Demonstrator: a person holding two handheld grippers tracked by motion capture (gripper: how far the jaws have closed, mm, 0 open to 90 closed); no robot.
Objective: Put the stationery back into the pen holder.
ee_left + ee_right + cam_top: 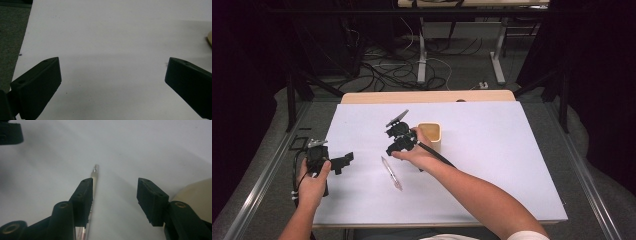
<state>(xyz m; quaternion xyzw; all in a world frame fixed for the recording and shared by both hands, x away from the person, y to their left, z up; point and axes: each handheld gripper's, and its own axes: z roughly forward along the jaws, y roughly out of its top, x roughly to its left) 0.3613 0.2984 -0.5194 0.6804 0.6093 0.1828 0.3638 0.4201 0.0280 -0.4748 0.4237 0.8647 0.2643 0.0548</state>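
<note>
Two tools over a white table (492,165). Pen (391,173) lies flat on the table, between the two hands, slim, clear-bodied with a silvery metal tip; in the right tool's view its tip (95,167) points away and the barrel runs down beside the inner face of the left-hand jaw. Right tool (115,195) low over it, jaws about half apart, nothing gripped; whether the jaw touches the barrel, cannot tell. Tan square cup (430,133) just beside the right hand (419,155). Left tool (112,75) wide open, holding nothing, near the table's left edge.
</note>
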